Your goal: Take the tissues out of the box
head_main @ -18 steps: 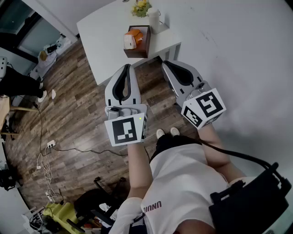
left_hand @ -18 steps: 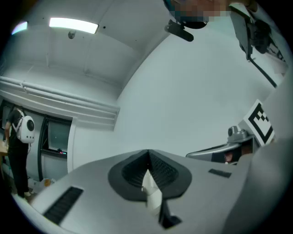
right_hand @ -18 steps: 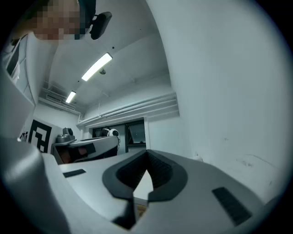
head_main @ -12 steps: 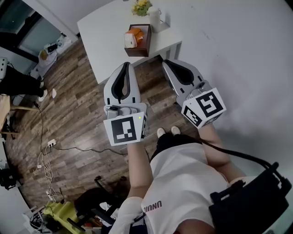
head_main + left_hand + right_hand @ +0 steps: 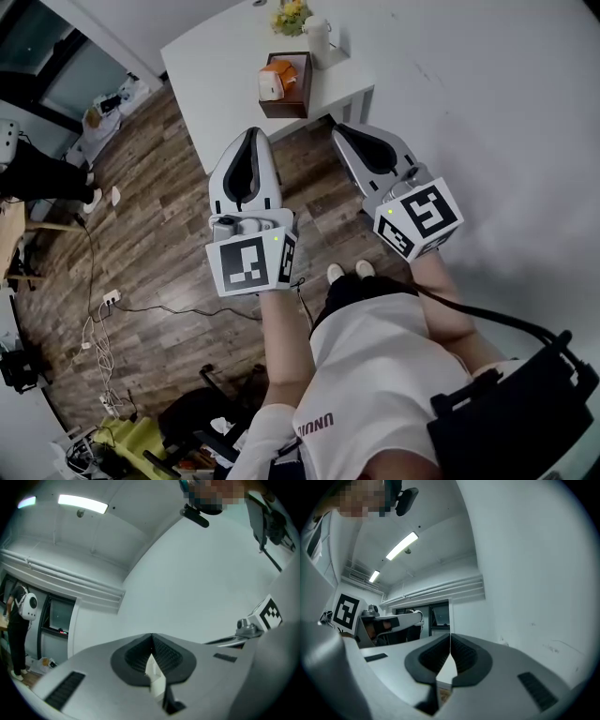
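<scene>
In the head view a brown tissue box stands on a white table at the top, with something orange and white showing at its opening. Both grippers hang in the air in front of the table, short of the box, pointing toward it. My left gripper is shut with nothing between its jaws; in the left gripper view its tips meet against a bare wall. My right gripper is shut too, its tips touching and holding nothing.
A white jug and yellow flowers stand behind the box. Wooden floor lies below the grippers, with cables at the left. A white wall runs along the right. Another person in black is at the far left.
My left gripper has drifted slightly to the left. The right gripper has stayed where it was. Both remain shut.
</scene>
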